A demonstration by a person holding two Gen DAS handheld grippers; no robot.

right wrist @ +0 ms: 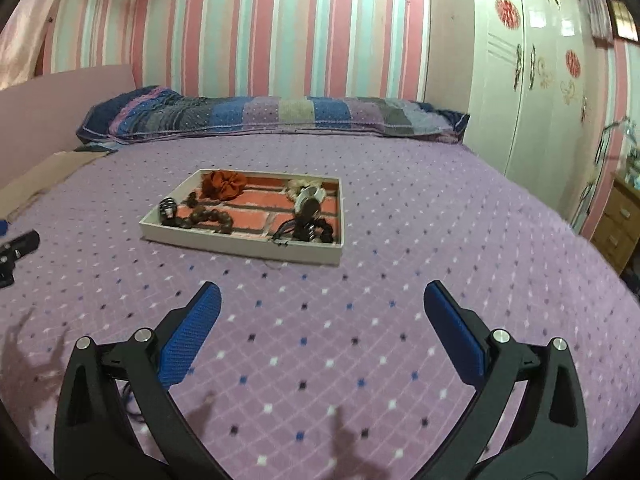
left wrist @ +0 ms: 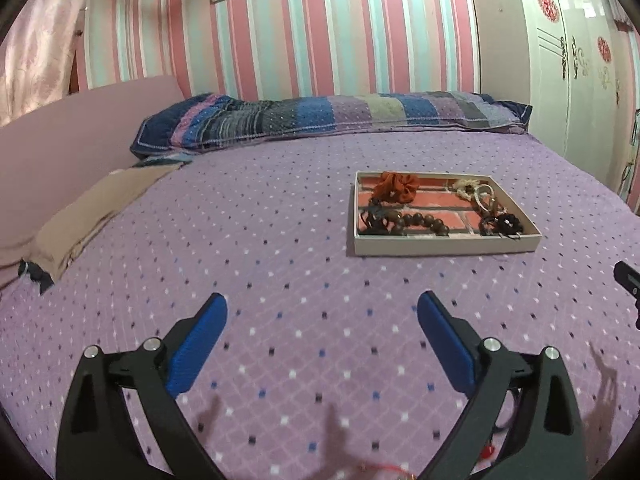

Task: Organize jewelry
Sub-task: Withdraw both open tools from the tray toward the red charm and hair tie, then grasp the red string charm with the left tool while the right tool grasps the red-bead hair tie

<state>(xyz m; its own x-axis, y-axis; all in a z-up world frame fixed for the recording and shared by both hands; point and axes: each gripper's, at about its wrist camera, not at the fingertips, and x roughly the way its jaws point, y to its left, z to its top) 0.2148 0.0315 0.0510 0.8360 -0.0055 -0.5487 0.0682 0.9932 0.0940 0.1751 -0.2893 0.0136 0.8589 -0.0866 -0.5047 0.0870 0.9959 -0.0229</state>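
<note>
A shallow white tray (left wrist: 440,247) (right wrist: 240,249) with a brick-patterned floor lies on the purple bedspread. It holds an orange scrunchie (left wrist: 396,187) (right wrist: 223,185), a brown bead bracelet (left wrist: 420,224) (right wrist: 208,216), a dark hair clip (right wrist: 168,207), a pale ornament (left wrist: 470,189) (right wrist: 306,191) and dark pieces (left wrist: 502,224) (right wrist: 312,230). My left gripper (left wrist: 323,308) hangs open over the bedspread, short of the tray and left of it. My right gripper (right wrist: 322,298) is open too, short of the tray and to its right. Nothing lies between either pair of blue pads.
The purple dotted bedspread (left wrist: 280,264) (right wrist: 420,240) stretches around the tray. A striped pillow (left wrist: 320,116) (right wrist: 272,116) lies along the far wall. A white wardrobe (right wrist: 528,80) stands right, a wooden drawer unit (right wrist: 618,224) beside it. A red thread (left wrist: 384,468) shows at the bottom edge.
</note>
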